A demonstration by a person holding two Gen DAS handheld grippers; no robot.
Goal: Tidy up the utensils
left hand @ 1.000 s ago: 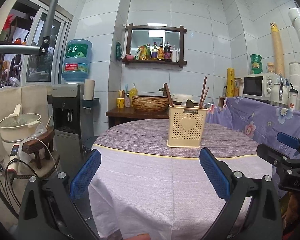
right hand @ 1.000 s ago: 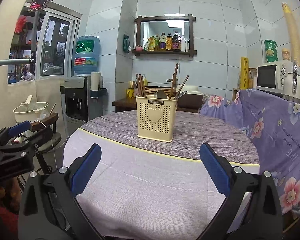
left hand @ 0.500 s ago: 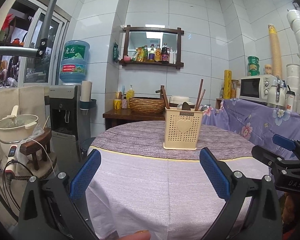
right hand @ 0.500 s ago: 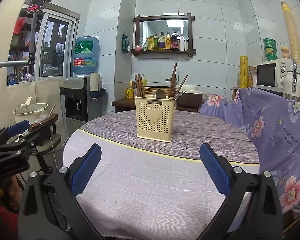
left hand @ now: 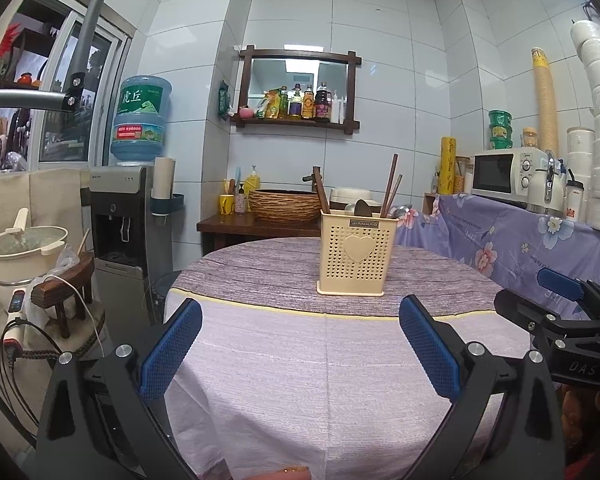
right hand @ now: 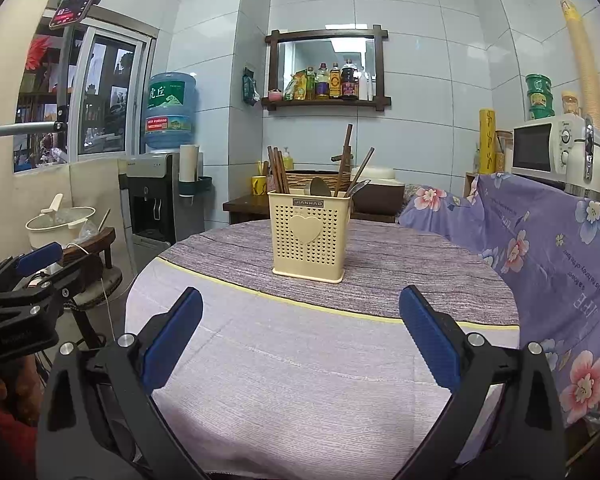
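Observation:
A cream perforated utensil holder with a heart on its front stands upright on the round table, past the yellow stripe. Brown chopsticks and metal spoons stick out of its top. My left gripper is open over the near part of the table, well short of the holder, nothing between its blue pads. My right gripper is likewise open and empty, also short of the holder. Each gripper shows at the edge of the other's view.
A water dispenser and a stool with a white pot stand left of the table. A flowered purple cloth covers a counter with a microwave on the right. A basket sits on a wooden side table behind.
Both views have tilted slightly, so the holder sits a little lower and left in the left wrist view. Both grippers stay open and empty.

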